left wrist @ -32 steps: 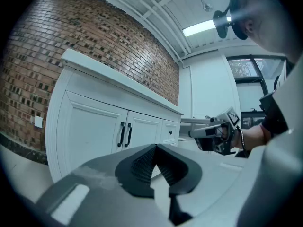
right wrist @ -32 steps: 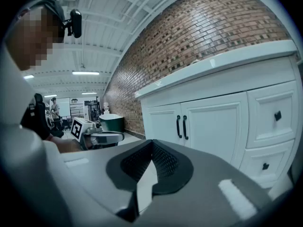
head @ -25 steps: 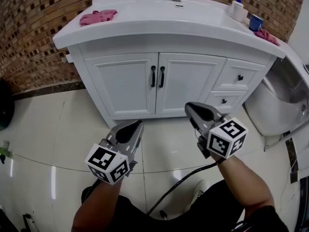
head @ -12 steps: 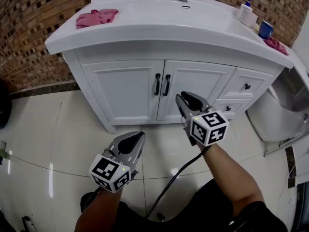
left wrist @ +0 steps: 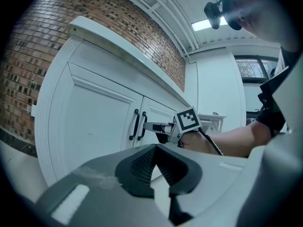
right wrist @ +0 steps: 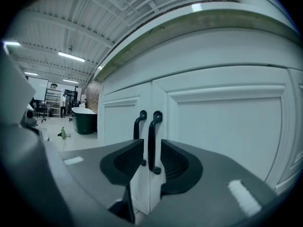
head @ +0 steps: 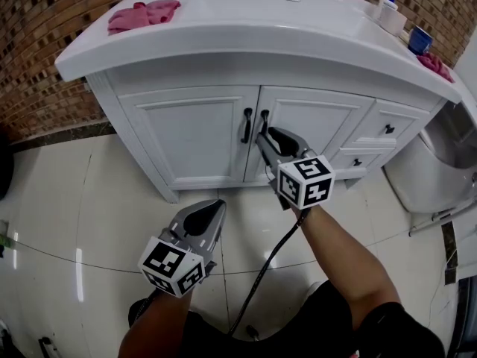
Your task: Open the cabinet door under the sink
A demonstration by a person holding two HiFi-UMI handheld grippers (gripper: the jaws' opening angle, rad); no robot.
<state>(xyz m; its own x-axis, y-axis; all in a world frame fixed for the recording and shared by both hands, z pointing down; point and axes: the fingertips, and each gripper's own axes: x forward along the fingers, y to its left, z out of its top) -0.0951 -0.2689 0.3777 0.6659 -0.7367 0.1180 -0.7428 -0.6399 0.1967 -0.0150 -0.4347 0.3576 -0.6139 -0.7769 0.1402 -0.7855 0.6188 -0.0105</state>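
Brick wall [head: 30, 66] at upper left, white sink counter [head: 223, 32] across top, pink cloth [head: 141, 13] on it, cabinet door [head: 317, 125] at centre, its black handle [right wrist: 151, 136] between opening right gripper [head: 264, 139] jaws, pads clear, left gripper [head: 215, 209] clenched empty, lower centre

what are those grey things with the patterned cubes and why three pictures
No robot: a person holds a hand-held gripper in each hand. The head view looks down from a camera on the person's head; the other two look along each gripper's jaws. The right gripper is at the white cabinet under the sink, its jaws opening, the right door's black handle lined up in the gap, not yet pinched. The left gripper hangs back, jaws together, empty. On the countertop lie a pink cloth, a pump bottle and a blue cup.
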